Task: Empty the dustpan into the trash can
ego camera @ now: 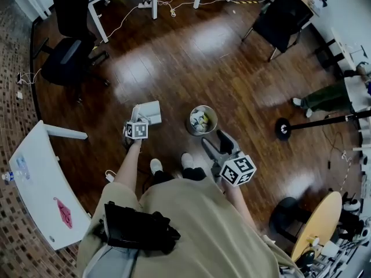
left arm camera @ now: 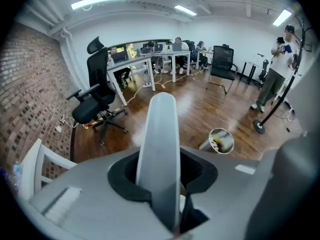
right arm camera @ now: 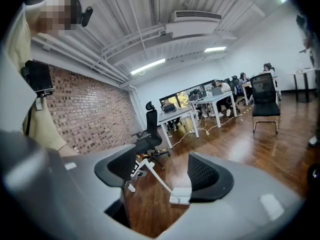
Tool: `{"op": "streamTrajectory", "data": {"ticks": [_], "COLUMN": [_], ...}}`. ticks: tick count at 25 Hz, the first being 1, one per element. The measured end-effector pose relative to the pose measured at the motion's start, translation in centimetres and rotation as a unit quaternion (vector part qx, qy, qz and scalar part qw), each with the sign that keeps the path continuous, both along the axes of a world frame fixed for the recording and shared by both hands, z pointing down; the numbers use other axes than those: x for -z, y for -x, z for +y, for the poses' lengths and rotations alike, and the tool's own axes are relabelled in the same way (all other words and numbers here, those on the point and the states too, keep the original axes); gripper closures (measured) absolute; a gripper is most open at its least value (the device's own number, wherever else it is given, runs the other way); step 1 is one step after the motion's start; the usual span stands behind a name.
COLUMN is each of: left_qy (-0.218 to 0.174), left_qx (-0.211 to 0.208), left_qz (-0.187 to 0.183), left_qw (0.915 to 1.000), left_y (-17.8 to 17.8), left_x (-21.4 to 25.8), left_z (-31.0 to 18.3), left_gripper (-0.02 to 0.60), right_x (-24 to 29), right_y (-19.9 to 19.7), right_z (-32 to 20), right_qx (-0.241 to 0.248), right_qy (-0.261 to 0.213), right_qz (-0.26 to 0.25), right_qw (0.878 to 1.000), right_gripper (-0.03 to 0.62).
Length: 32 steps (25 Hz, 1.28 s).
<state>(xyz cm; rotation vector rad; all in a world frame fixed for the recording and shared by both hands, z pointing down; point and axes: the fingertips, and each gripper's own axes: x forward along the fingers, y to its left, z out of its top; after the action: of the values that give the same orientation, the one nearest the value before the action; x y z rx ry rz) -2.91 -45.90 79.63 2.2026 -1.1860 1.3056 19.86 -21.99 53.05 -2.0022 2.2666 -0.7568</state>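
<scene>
Where the dustpan is: the dustpan (ego camera: 148, 112) is down by the brown wood floor (ego camera: 191, 57), a bit left of the middle of the head view; I cannot tell if it touches the floor
Trash can: the round shiny trash can (ego camera: 189, 122) stands on the floor in the middle of the head view, near the dustpan on its right and apart from it; yellow and white bits lie inside
Left hand-held gripper: the left hand-held gripper (ego camera: 137, 119) is just under the dustpan in the head view; in its own view the pale dustpan handle (left arm camera: 160, 154) stands between the jaws, which are a little spread, with a thin gap on the handle's right side
Right hand-held gripper: the right hand-held gripper (ego camera: 213, 139) is at the lower right of the trash can; its jaws are spread with nothing between them
Person: white shoes (ego camera: 156, 165) stand just below the dustpan and the can
Chair: a black office chair (ego camera: 66, 54) is at the upper left
Tabletop: a white tabletop (ego camera: 35, 178) is at the lower left
</scene>
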Motion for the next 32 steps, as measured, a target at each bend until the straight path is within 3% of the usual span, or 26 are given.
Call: {"op": "streamTrajectory", "data": {"ticks": [2, 4, 7, 10, 15, 22, 29, 32], "left_qy": [0.024, 0.023, 0.020, 0.012, -0.023, -0.155, -0.291, -0.310], "left_qx": [-0.046, -0.088, -0.092, -0.083, -0.062, -0.055, -0.032, -0.021], "left_qz": [-0.007, -0.016, -0.003, 0.030, 0.138, 0.245, 0.288, 0.288], "left_qw": [0.9986, 0.9958, 0.9956, 0.9960, 0.9883, 0.9556, 0.9118, 0.9056], "left_y": [-0.8, -1.1, -0.1, 1.4, 3.4, 3.7, 0.7, -1.3], "left_x": [-0.5, -0.5, 0.3, 2.5, 9.8, 22.9, 31.5, 31.9], "left_z": [2.1, 4.3, 6.5, 8.0, 10.2, 12.8, 21.5, 26.9], "left_gripper": [0.385, 0.306, 0.226, 0.199, 0.198, 0.226, 0.277, 0.287], "right_x": [0.2, 0.4, 1.0, 1.5, 1.7, 3.8, 6.0, 5.5], "right_y": [-0.1, -0.2, 0.4, 1.7, 5.4, 7.0, 5.0, 4.1], "right_z": [-0.3, -0.6, -1.3, -2.0, -2.2, 0.9, 7.7, 13.4], "right_qx": [-0.001, 0.000, 0.008, 0.017, 0.038, 0.041, 0.017, 0.045], "right_qy": [-0.008, -0.018, -0.032, -0.044, -0.053, -0.094, -0.164, -0.174], "right_qz": [-0.004, -0.005, -0.005, -0.006, 0.021, 0.105, 0.158, 0.236], "right_qw": [1.000, 1.000, 0.999, 0.999, 0.998, 0.989, 0.974, 0.955], "right_gripper": [0.284, 0.284, 0.284, 0.284, 0.284, 0.284, 0.284, 0.284]}}
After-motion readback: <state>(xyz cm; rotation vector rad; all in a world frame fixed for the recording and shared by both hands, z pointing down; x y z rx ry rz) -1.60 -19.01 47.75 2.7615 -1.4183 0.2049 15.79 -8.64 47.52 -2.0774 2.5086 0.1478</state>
